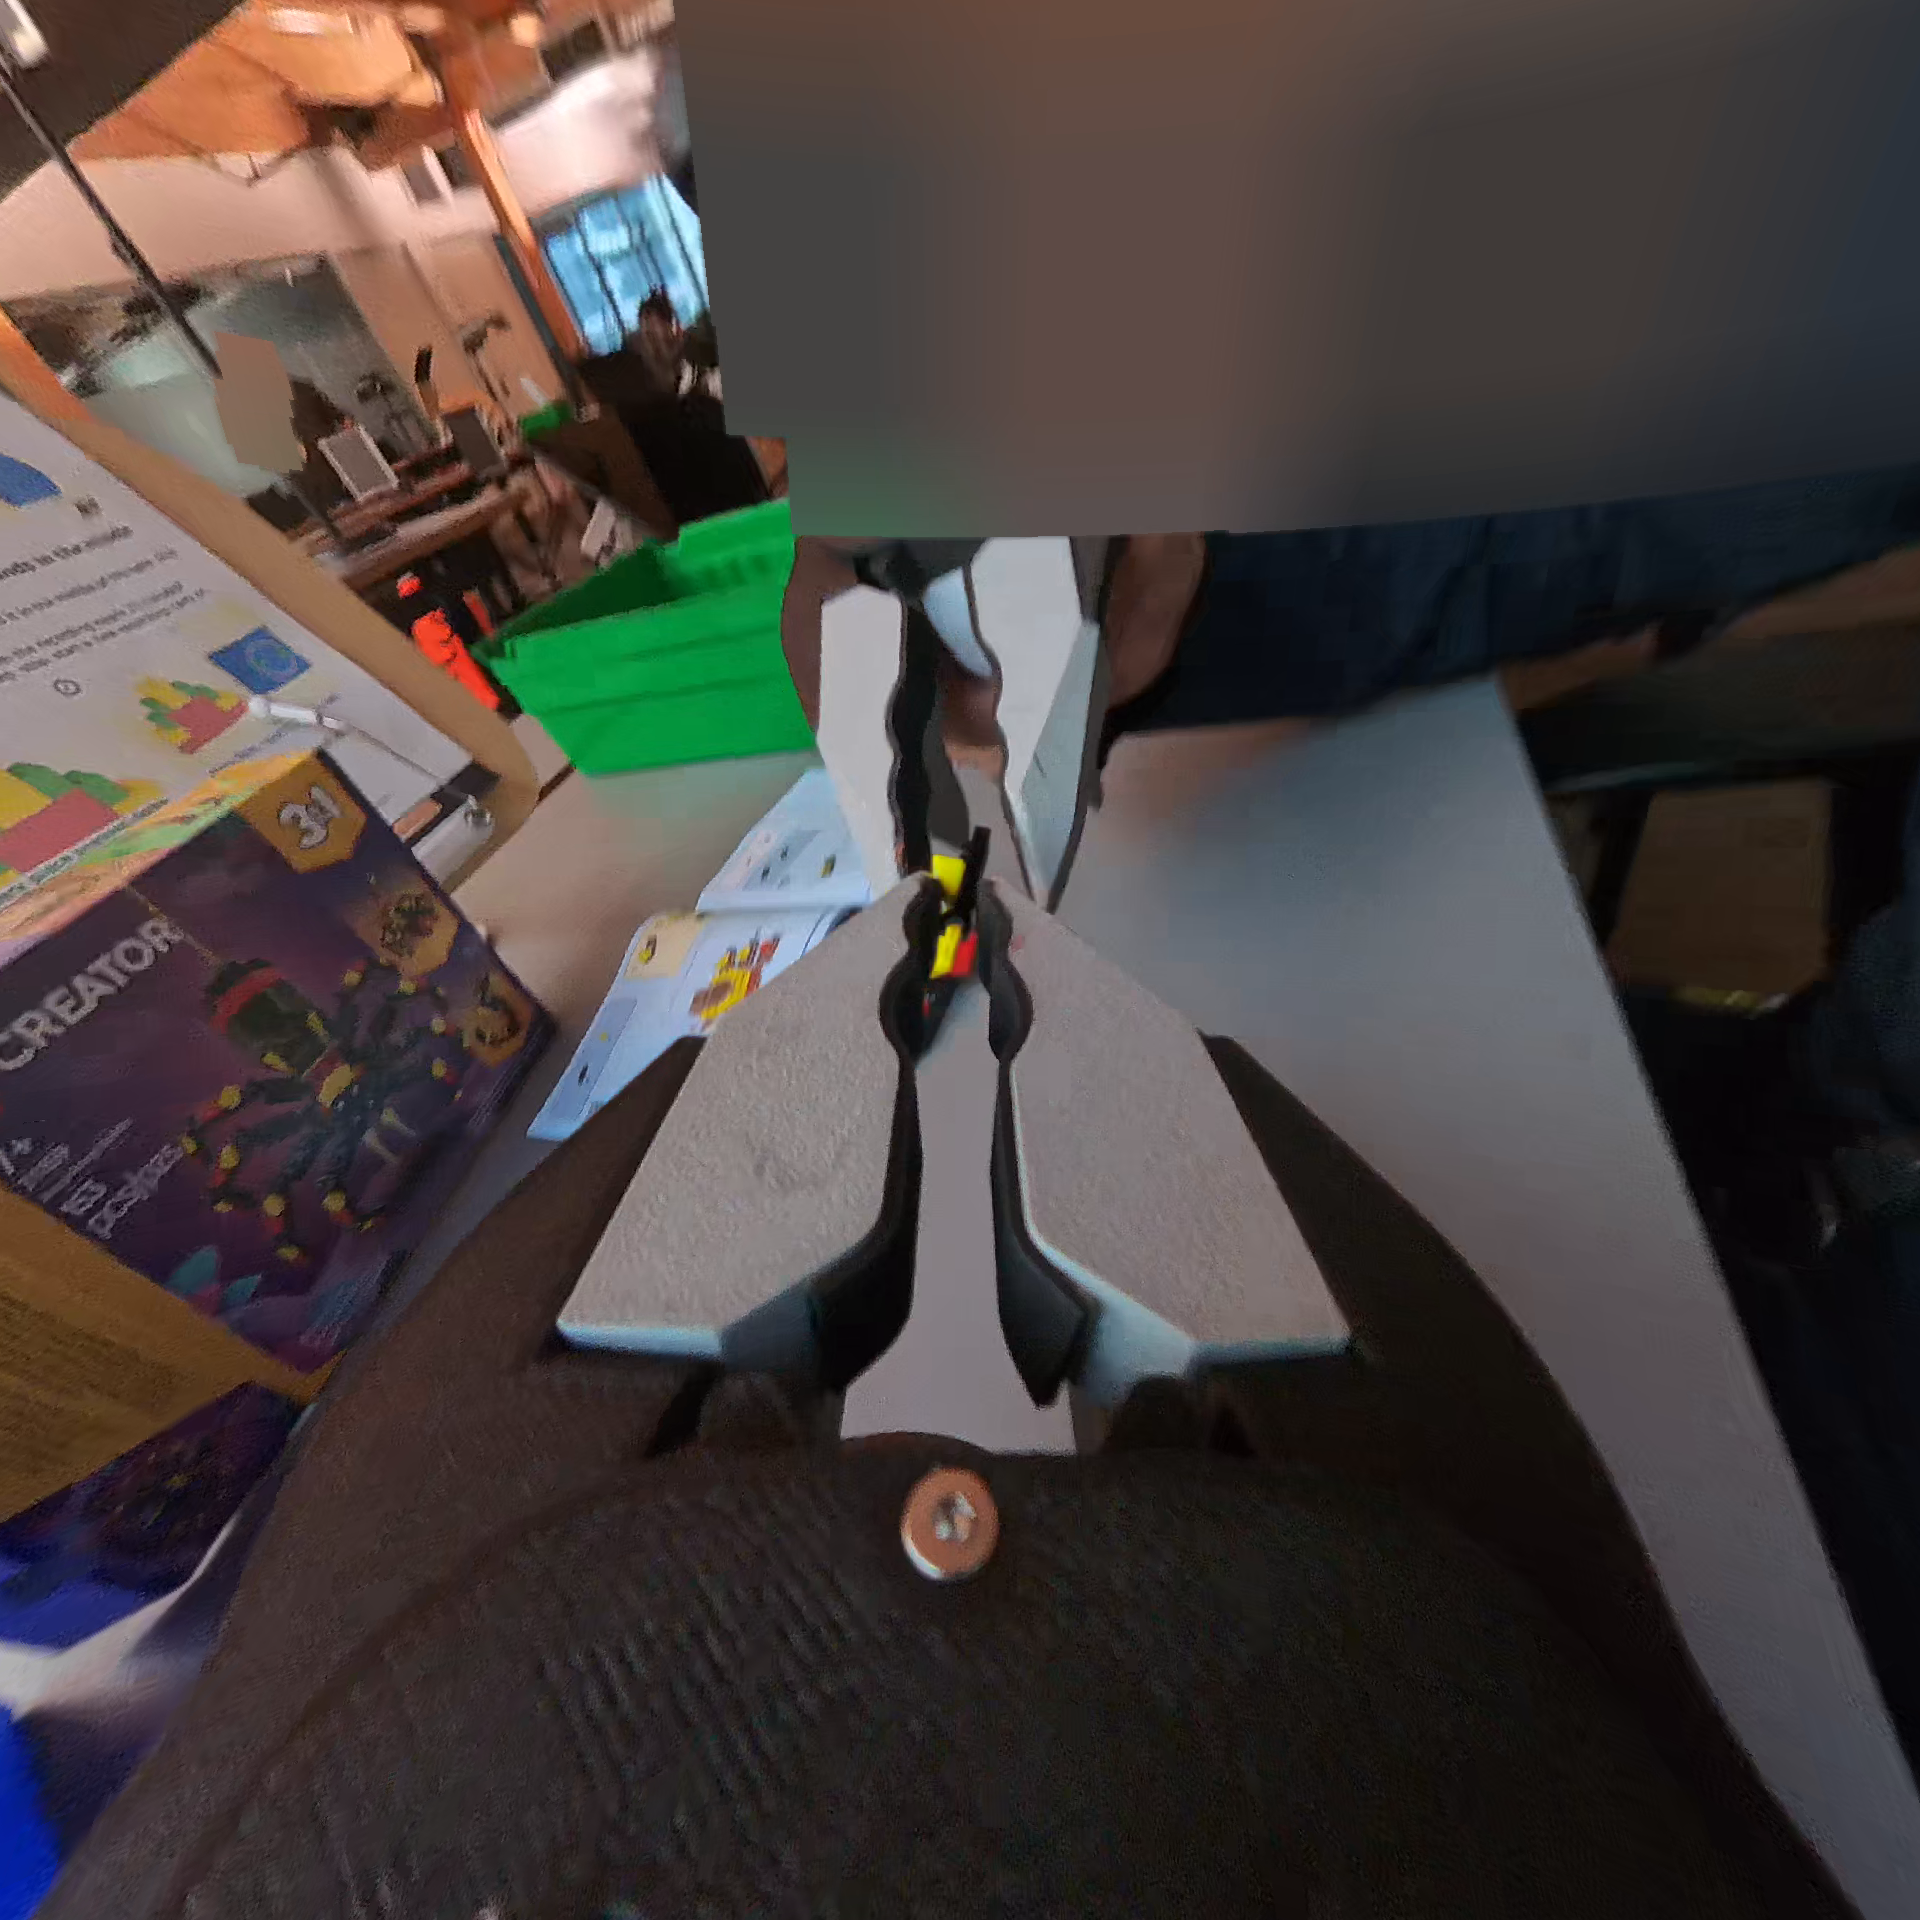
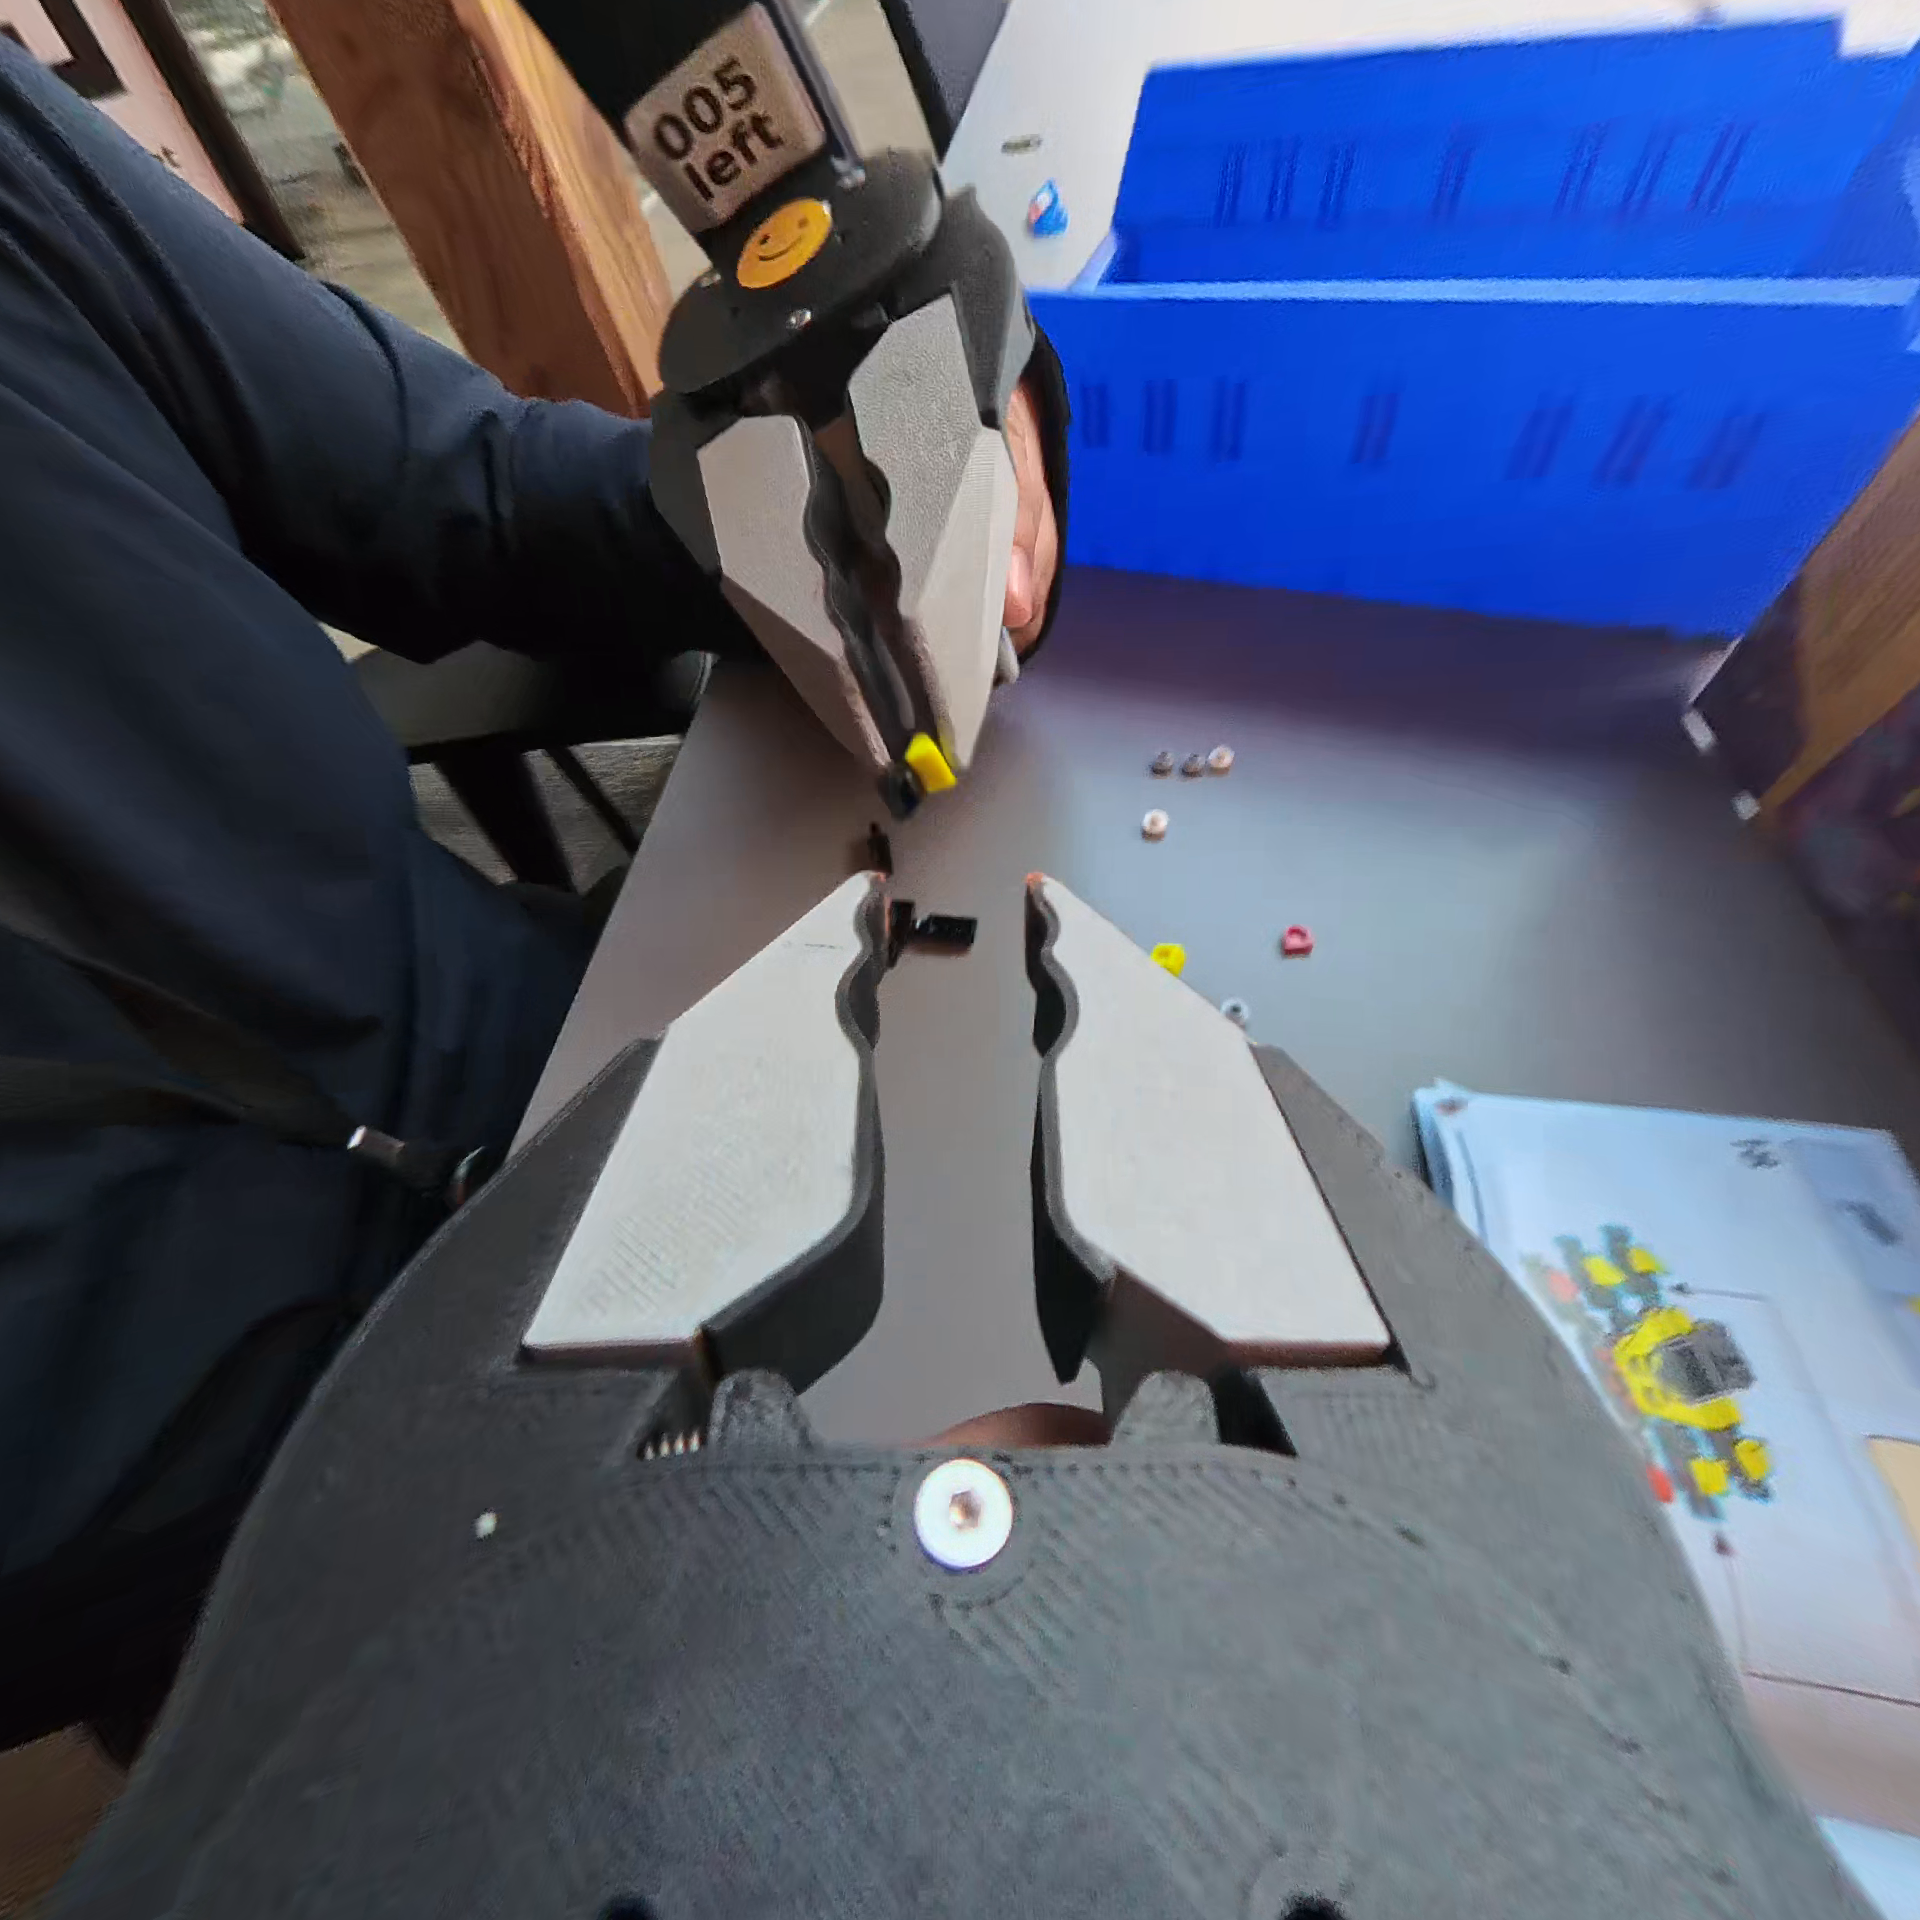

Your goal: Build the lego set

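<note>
At a grey worktable (image 2: 1455, 665), the left gripper (image 2: 914, 764) is clenched on a small yellow, red and black Lego sub-assembly (image 1: 951, 935), pinched right at its fingertips and held just above the tabletop. In the left wrist view the part sits between the tips, its yellow brick poking forward toward the right gripper (image 1: 961, 842), which faces it nose to nose. The right gripper's jaws stand released, a clear gap between them, with nothing held. A small black Lego piece (image 2: 935, 928) lies on the table within that gap, close to the inner face of one fingertip; whether it touches is hard to tell. Another black bit (image 2: 879, 847) lies just beyond the tips, between the two tools.

The step in hand appears to be picking up the black piece to mate it with the held sub-assembly. Done well, that would mean centring the open jaws over the piece, closing squarely on its flat sides, and keeping the left grasp steady.

Farther right, loose red (image 2: 1296, 940) and yellow (image 2: 1168, 956) bricks dot the table, with a blue bin (image 2: 1455, 436) behind and the instruction booklet (image 2: 1683, 1351) at the edge.
</note>
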Motion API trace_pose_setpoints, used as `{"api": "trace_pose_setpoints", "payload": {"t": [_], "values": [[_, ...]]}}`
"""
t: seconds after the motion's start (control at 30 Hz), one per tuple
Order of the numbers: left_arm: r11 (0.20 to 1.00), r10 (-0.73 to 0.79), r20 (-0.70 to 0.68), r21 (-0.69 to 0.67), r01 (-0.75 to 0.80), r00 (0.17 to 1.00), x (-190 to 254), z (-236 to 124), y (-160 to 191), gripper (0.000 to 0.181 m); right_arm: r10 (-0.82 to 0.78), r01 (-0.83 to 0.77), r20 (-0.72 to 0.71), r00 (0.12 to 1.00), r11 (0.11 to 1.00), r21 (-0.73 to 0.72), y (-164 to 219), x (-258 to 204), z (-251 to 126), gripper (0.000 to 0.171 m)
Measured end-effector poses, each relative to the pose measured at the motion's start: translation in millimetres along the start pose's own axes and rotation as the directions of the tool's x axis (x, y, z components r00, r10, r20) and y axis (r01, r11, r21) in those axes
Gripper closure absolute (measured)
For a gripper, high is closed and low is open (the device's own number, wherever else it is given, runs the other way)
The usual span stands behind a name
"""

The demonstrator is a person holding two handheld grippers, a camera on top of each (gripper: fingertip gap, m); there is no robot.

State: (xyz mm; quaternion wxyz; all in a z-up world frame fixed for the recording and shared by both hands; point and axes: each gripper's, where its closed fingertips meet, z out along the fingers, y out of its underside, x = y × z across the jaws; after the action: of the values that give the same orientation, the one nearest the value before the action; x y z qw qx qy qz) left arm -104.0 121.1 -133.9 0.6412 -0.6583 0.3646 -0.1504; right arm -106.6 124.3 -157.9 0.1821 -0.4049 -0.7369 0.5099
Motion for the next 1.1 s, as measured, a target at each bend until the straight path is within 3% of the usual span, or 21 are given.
{"api": "trace_pose_setpoints", "payload": {"t": [0.1,0.2,0.33,0.7,1.0,1.1], "values": [[0.982,-0.030,-0.072,0.185,0.043,0.997,5.9,-11.5,-27.6,0.177,-0.122,0.131,-0.088,0.989,0.985,0.110,-23.5,-5.6,-3.1,0.151],[0.941,-0.025,-0.109,0.334,0.060,0.994,9.0,-22.7,-48.2,0.177,-0.244,0.286,-0.181,0.953,0.922,0.263,-54.0,-23.0,-13.0,0.165],[0.900,-0.039,-0.156,0.425,0.103,0.987,10.0,-28.8,-57.0,0.177,-0.313,0.364,-0.221,0.923,0.898,0.247,-61.3,-37.7,-10.7,0.162],[0.911,0.009,-0.162,0.409,0.059,0.987,18.4,-17.1,-47.9,0.177,-0.330,0.390,-0.256,0.909,0.891,0.235,-61.9,-41.9,-8.3,0.160],[0.911,0.064,-0.168,0.413,0.011,0.984,24.1,-20.6,-48.1,0.177,-0.509,0.592,-0.377,0.774,0.793,0.146,-64.0,-49.7,-8.5,0.166],[0.915,0.082,-0.152,0.404,-0.014,0.985,24.2,-20.6,-47.0,0.177,-0.517,0.598,-0.379,0.767,0.790,0.133,-63.6,-49.8,-7.8,0.166]]}}
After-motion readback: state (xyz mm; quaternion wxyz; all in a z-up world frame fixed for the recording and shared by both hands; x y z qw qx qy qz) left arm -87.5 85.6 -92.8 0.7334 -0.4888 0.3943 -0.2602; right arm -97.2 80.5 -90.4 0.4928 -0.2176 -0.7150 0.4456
